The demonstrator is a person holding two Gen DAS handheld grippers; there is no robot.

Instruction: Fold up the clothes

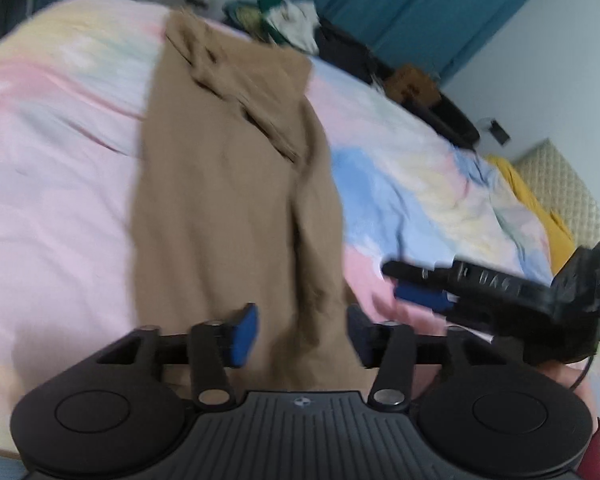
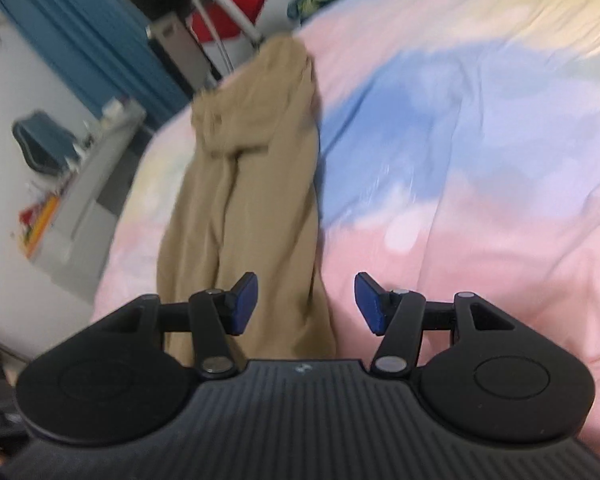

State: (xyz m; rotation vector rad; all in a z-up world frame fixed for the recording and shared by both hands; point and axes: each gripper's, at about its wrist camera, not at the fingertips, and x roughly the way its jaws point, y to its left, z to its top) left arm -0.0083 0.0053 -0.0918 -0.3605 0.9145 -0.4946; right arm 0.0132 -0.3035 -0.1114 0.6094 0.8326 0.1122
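Note:
Tan trousers (image 1: pixel 228 184) lie folded lengthwise on the pastel bedspread (image 1: pixel 52 184), waist end far, leg ends near me. My left gripper (image 1: pixel 302 334) is open, its blue pads either side of the near leg end, holding nothing. My right gripper shows in the left wrist view (image 1: pixel 416 284) to the right of the trousers, low over the bed. In the right wrist view the right gripper (image 2: pixel 306 304) is open and empty, with the trousers (image 2: pixel 252 184) under its left finger and stretching away.
The bedspread (image 2: pixel 480 160) fills most of both views. A pile of clothes (image 1: pixel 288 24) lies at the bed's far edge. A yellow cloth (image 1: pixel 540 208) lies at the right. A desk with clutter (image 2: pixel 72 184) and blue curtains (image 2: pixel 80 44) stand beyond the bed.

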